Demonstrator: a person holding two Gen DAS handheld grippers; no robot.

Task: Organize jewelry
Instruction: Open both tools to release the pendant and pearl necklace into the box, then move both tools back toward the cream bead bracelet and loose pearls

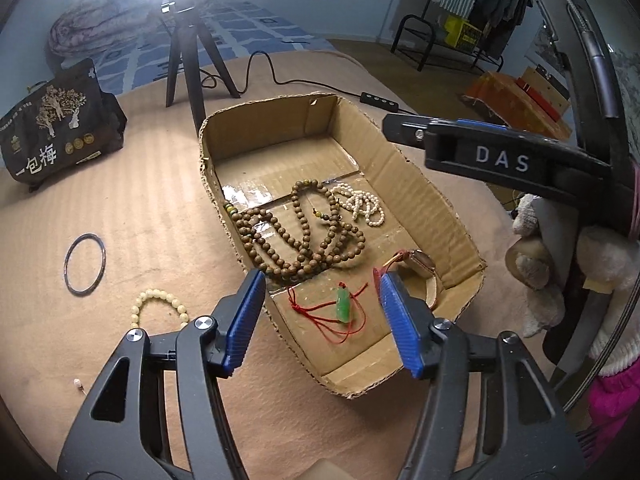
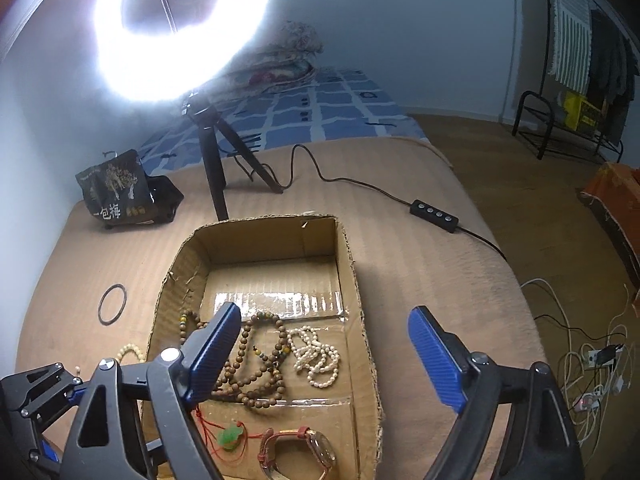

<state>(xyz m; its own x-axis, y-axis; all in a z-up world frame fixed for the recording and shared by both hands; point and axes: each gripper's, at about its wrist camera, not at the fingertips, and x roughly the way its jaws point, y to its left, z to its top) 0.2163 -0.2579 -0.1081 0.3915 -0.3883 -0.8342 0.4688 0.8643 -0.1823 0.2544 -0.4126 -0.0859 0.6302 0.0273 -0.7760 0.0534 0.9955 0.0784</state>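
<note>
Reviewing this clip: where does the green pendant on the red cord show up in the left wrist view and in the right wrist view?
Left wrist view: the green pendant lies on the floor of the cardboard box, near end, lower centre of the picture, between the gripper's blue pads.
Right wrist view: the green pendant sits low and left of centre, partly behind the gripper's left finger.
Shared landmark: the wristwatch lies just right of the pendant in both.
</note>
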